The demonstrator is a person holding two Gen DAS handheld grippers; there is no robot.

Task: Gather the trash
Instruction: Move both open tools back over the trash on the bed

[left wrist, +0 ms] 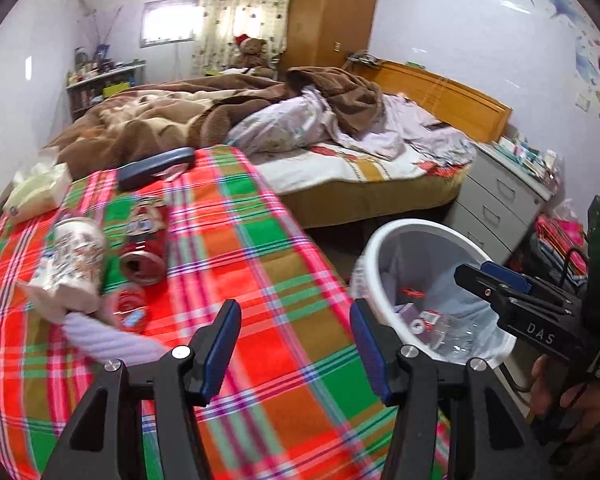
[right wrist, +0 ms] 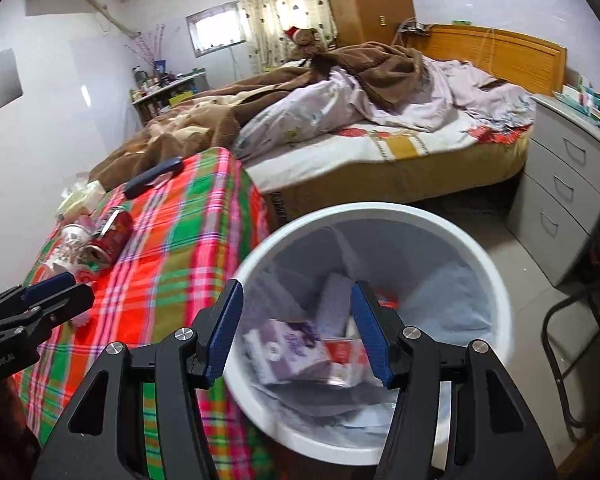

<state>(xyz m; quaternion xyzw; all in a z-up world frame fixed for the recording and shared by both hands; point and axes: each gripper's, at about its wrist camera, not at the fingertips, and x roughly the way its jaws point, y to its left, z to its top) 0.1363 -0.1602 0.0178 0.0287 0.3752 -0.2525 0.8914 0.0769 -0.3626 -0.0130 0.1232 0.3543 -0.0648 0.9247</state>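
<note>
So both tools are empty here. The left tool (left wrist: 294, 346) hangs over the plaid-covered worktop (left wrist: 284, 280), jaws apart with nothing but tablecloth showing between them. The right tool (right wrist: 296, 330) is above the white trash bin (right wrist: 496, 280), jaws spread as well, and what shows between them is just stuff lying down inside the bin, not anything being gripped.

The bin stands on the floor right beside the worktop's edge, lined with a pale bag. Inside it there's a purple-and-white carton (right wrist: 288, 350), a red-and-white packet (right wrist: 342, 354) next to it, and something greyish further back that I can't make out.

Trash on the worktop sits in a cluster near its far left part: a crushed red can (left wrist: 146, 244) lying on its side with its open mouth facing the camera, a white patterned cup (left wrist: 74, 256) tipped over just beside it, and a clear crumpled plastic piece with red print (left wrist: 130, 306) in front of them. A tissue pack (left wrist: 38, 190) sits further back by the edge, and a dark blue flat case (left wrist: 156, 168) lies at the far end near the brown blanket (left wrist: 140, 120) on the bed (left wrist: 360, 184).

A hand (left wrist: 568, 392) holding the right tool shows at the edge of the left view.
</note>
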